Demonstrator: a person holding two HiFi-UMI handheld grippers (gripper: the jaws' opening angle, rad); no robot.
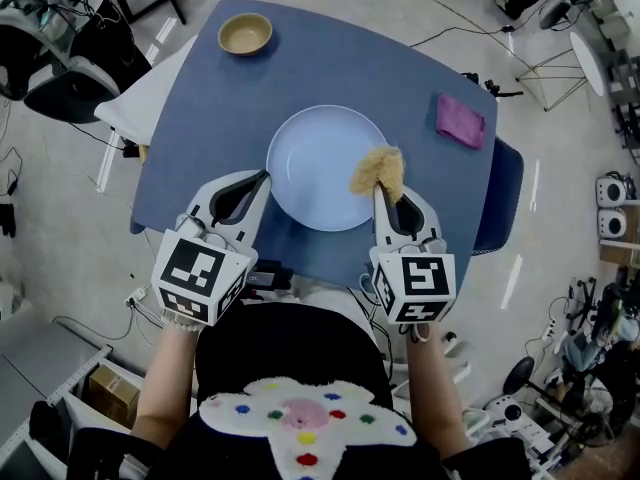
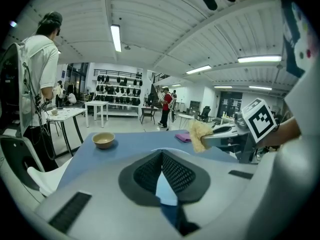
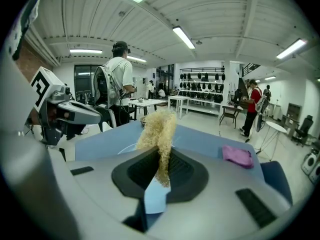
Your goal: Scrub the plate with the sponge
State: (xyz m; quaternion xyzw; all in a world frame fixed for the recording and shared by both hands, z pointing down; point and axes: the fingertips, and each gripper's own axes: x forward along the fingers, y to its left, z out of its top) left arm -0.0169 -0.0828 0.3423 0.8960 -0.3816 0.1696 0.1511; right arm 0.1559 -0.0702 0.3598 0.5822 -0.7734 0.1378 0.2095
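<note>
As sponge point(image 1: 378, 171) meets plate point(image 1: 310, 163) at its right rim, right tongs point(image 1: 381, 190): clamped on sponge.
Left tongs point(image 1: 263, 177): tips together, at left rim.
Technique: press sponge flat, small circles, plate steadied.

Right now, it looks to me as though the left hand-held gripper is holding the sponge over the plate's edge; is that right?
Not quite: the right hand-held gripper holds the sponge over the edge of the plate. The right gripper view shows it pinched between the jaws; the left hand-held gripper is shut with no sponge.
</note>
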